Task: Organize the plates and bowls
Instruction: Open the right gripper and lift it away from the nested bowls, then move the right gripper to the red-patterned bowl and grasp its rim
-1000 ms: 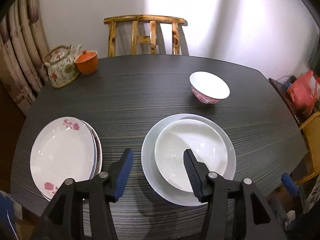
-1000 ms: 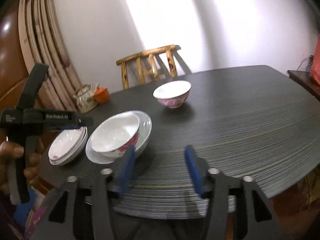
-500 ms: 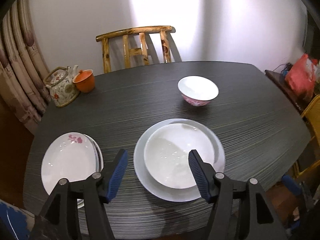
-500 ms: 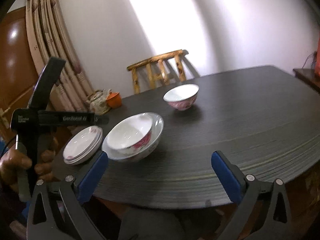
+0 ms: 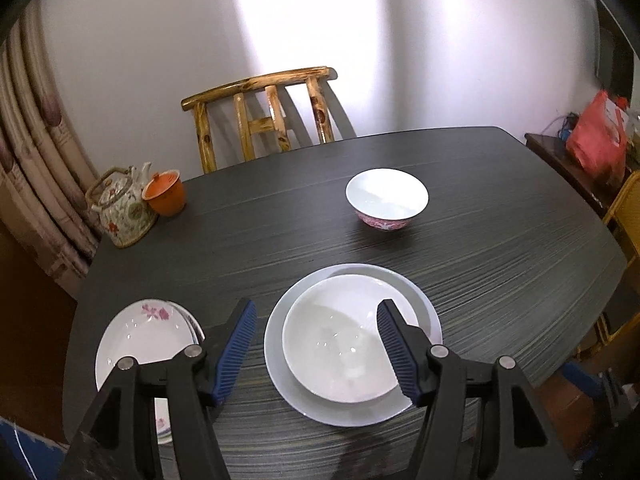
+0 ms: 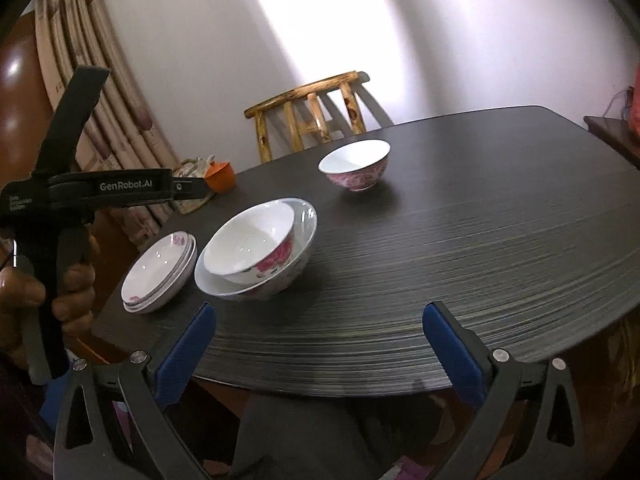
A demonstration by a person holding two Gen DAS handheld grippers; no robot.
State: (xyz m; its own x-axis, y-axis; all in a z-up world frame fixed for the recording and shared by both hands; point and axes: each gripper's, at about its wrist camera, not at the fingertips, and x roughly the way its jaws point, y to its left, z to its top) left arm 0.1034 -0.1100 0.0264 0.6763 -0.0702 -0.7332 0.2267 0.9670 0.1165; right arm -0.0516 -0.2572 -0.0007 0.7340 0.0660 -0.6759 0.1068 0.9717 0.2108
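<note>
So your left gripper (image 5: 314, 350) is hanging above the near edge of the dark desk (image 5: 500, 248), jaws spread apart with nothing between them. Right under it, a white bowl with pink flowers (image 5: 340, 336) sits nested inside a bigger pale bowl (image 5: 424, 308); from the right wrist view the inner one leans a bit toward 9 o'clock in its host. Just at 9 o'clock of that pair there's a stack of shallow white plates with pink flowers (image 5: 144, 336), close beside but not touching as far as I can tell.

Off at 12 o'clock from the nested pair, well apart, a lone pink-patterned bowl (image 5: 387, 199) stands upright on the desk. Way over at 10 o'clock near the far edge you've got a floral teapot (image 5: 120, 208) with an orange cup (image 5: 164, 194) right next to it, and a wooden chair (image 5: 260, 116) behind the desk.

Your right gripper (image 6: 318, 344) is at the near desk edge too, fingers thrown wide open and empty, with the nested bowls at roughly 11 o'clock of it. Your left hand (image 6: 48, 284) shows at the left of that view, wrapped around the other gripper's handle.
</note>
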